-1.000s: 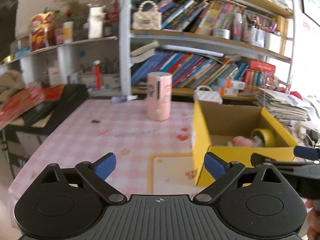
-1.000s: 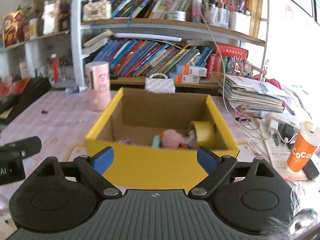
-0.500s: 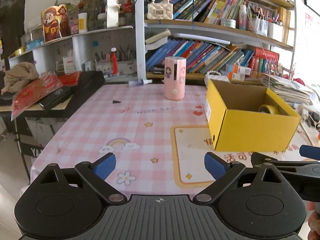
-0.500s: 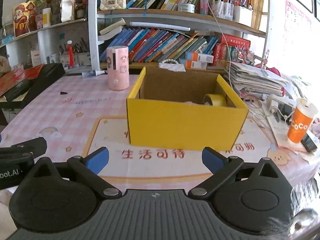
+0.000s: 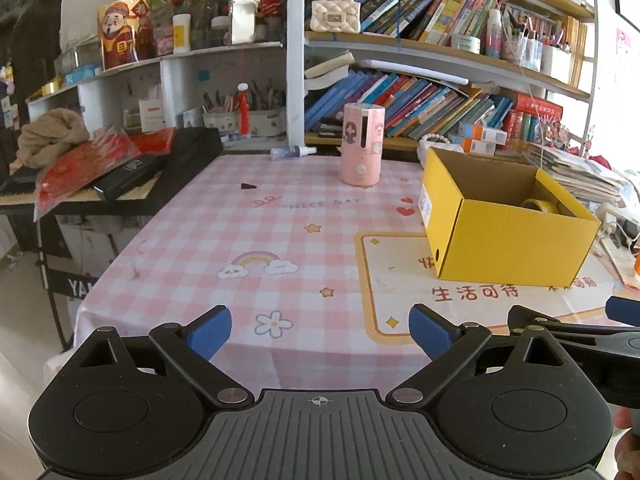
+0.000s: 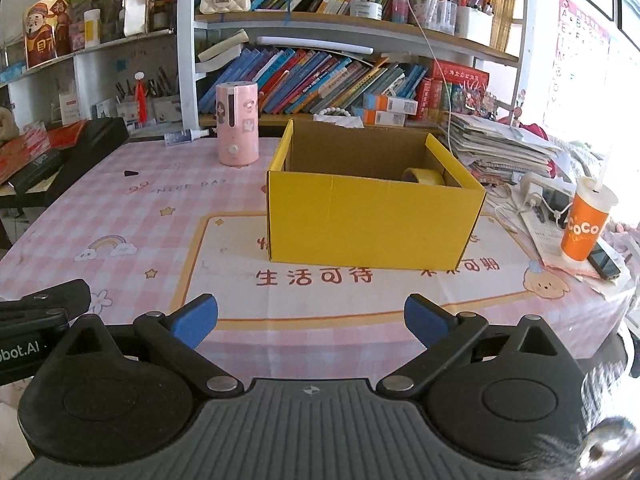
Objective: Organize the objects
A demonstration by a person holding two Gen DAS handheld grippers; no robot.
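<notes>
A yellow cardboard box [image 6: 372, 220] [image 5: 504, 240] stands open-topped on the pink checked table [image 6: 132, 216] [image 5: 256, 240]. A roll of yellow tape [image 6: 424, 176] [image 5: 540, 205] shows inside it; the rest of its contents is hidden by the wall. A pink cylinder [image 6: 237, 124] [image 5: 362, 144] stands behind the box to the left. My right gripper [image 6: 310, 318] hangs open and empty at the table's near edge, facing the box. My left gripper [image 5: 320, 330] is open and empty too, left of the box, with the right gripper's finger [image 5: 560, 322] at its side.
An orange CoCo cup [image 6: 586, 224], a phone [image 6: 604, 258], a power strip and stacked papers [image 6: 508, 144] crowd the right edge. A black keyboard [image 5: 132, 168] with red packets lies left of the table. Bookshelves [image 6: 340, 80] rise behind. A small bottle [image 5: 290, 152] and a black scrap [image 5: 248, 186] lie near the back.
Both grippers have drawn back from the box toward the table's near edge, so the box looks smaller and its inside is mostly hidden. The right jaws stand slightly wider than a second ago.
</notes>
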